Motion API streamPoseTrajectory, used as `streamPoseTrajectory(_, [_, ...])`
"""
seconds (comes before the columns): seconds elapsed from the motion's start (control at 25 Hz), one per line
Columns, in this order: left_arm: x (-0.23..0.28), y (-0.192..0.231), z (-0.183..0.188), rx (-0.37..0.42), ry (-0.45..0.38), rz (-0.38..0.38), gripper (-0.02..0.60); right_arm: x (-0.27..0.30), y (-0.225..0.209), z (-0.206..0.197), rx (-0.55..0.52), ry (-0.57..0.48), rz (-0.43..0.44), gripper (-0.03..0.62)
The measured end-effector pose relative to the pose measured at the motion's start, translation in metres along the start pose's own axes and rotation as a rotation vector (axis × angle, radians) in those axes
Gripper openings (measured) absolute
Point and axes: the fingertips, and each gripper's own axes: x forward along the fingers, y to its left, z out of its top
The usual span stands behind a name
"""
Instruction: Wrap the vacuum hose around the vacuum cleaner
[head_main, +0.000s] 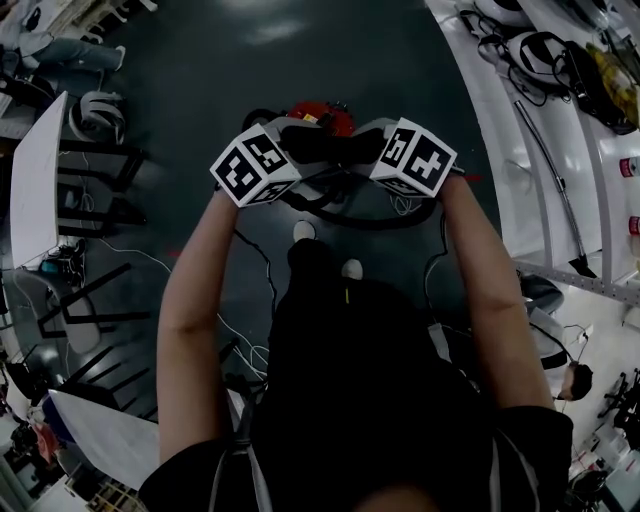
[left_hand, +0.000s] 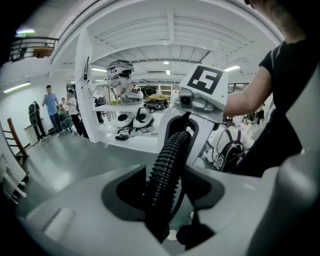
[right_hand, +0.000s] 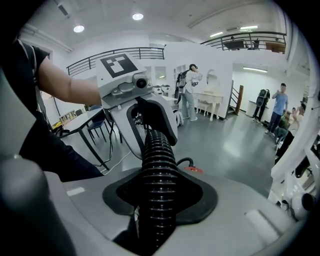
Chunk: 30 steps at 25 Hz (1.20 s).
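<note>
A black ribbed vacuum hose (left_hand: 167, 165) runs straight between the dark pads of my left gripper (left_hand: 167, 202), which is shut on it. The same hose (right_hand: 159, 170) passes through my right gripper (right_hand: 159, 202), also shut on it. Both grippers face each other at chest height, about a hand's width apart, with the short hose stretch (head_main: 322, 146) between them. From above, their marker cubes show at left (head_main: 255, 165) and right (head_main: 415, 158). The red top of the vacuum cleaner (head_main: 322, 112) stands on the dark floor just beyond them, mostly hidden. More hose curves over the floor (head_main: 350, 220) below.
A long white bench (head_main: 560, 150) with headsets and tools runs along the right. Black chairs and a white table (head_main: 40, 180) stand at left. Loose cables (head_main: 255, 260) lie on the floor by my feet. Several people stand far off (left_hand: 50, 107).
</note>
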Motion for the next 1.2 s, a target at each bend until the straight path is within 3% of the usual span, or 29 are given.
streamPoseTrajectory(0.08, [-0.001,0.006,0.001,-0.016,-0.018,0.016,0.219,-0.001,-0.009,0.003,0.002,-0.005,-0.045,0.171])
streamPoseTrajectory(0.32, [-0.013,0.036,-0.007,-0.08,-0.062,0.064,0.215,-0.003,-0.043,-0.01,0.029,0.026,-0.2,0.288])
streamPoseTrajectory(0.76, [-0.029,0.081,-0.028,-0.217,-0.176,0.107,0.212,-0.004,-0.089,-0.034,0.213,-0.011,-0.346,0.279])
streamPoseTrajectory(1.04, [-0.036,0.101,-0.04,-0.261,-0.231,0.108,0.207,0.013,-0.114,-0.034,0.229,0.004,-0.434,0.279])
streamPoseTrajectory(1.2, [-0.044,0.11,-0.048,-0.286,-0.272,0.105,0.202,0.022,-0.126,-0.044,0.236,0.066,-0.459,0.286])
